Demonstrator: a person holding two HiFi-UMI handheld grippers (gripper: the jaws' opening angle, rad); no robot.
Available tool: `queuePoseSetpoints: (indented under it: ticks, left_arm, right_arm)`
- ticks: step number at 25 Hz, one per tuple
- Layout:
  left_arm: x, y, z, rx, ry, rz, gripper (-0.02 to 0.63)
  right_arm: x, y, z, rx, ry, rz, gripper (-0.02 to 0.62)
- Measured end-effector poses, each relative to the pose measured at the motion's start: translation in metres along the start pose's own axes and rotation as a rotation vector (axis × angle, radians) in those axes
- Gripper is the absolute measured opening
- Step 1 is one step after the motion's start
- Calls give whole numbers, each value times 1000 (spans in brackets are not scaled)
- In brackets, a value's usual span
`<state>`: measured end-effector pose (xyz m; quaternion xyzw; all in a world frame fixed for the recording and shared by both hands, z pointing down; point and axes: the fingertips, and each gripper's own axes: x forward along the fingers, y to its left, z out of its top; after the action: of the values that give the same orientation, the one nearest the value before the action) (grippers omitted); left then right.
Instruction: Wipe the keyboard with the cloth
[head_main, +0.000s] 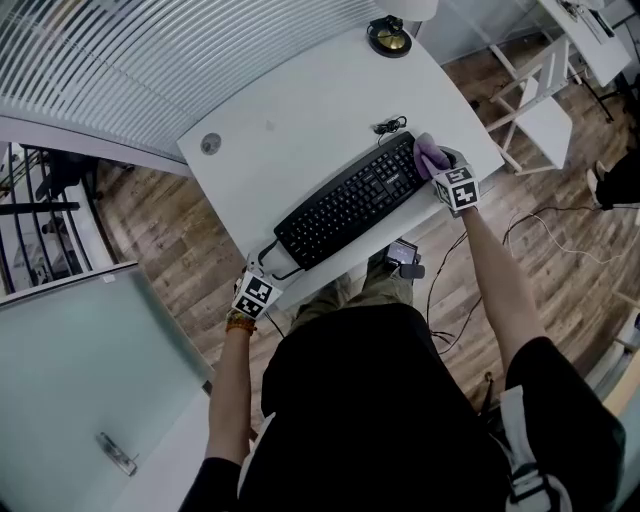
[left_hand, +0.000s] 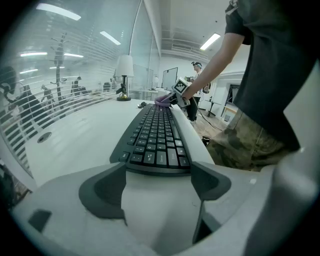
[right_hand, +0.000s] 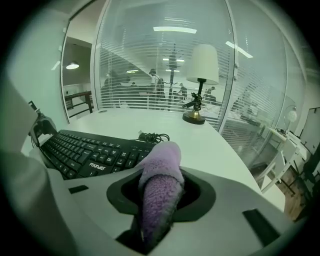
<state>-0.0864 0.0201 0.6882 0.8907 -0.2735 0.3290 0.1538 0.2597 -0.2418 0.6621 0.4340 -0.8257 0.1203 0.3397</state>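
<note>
A black keyboard (head_main: 350, 200) lies slantwise on the white desk (head_main: 300, 110). In the head view my right gripper (head_main: 445, 170) is at the keyboard's right end, shut on a purple cloth (head_main: 430, 155) that rests over the end keys. The right gripper view shows the cloth (right_hand: 160, 185) bunched between the jaws of the right gripper (right_hand: 161, 195), with the keyboard (right_hand: 90, 152) to its left. My left gripper (head_main: 263, 268) sits at the keyboard's left end. In its own view the left gripper (left_hand: 157, 182) stands open, with the keyboard's (left_hand: 155, 140) short edge just past the tips.
A coiled cable (head_main: 390, 126) lies behind the keyboard's right end. A lamp base (head_main: 389, 37) stands at the desk's far corner, and a round grommet (head_main: 210, 144) sits at the left. A glass wall with blinds runs behind. A white chair (head_main: 540, 110) stands to the right.
</note>
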Motion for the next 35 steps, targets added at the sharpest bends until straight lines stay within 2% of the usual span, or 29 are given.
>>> queuePoseSetpoints:
  ticks: [3,11,17,30,35]
  left_arm:
    - [0,-1,-1,-5,9,0,402]
    - [1,0,0,-5,4,2,402]
    - [1,0,0,-1,-2,-1,402]
    - [1,-1,-3,0,-18,-6,403]
    - [2,-1,-6,0,-22,-7,403]
  right_arm:
    - [0,8,-3,17,-23,-26,109]
    - [0,25,-1,-14,-29,-32,91]
    - [-1,42,-1,23,-33,-26,88]
    - [-2,76,4,35,-38,22,87]
    - [-4,104,8,17,-45,64,87]
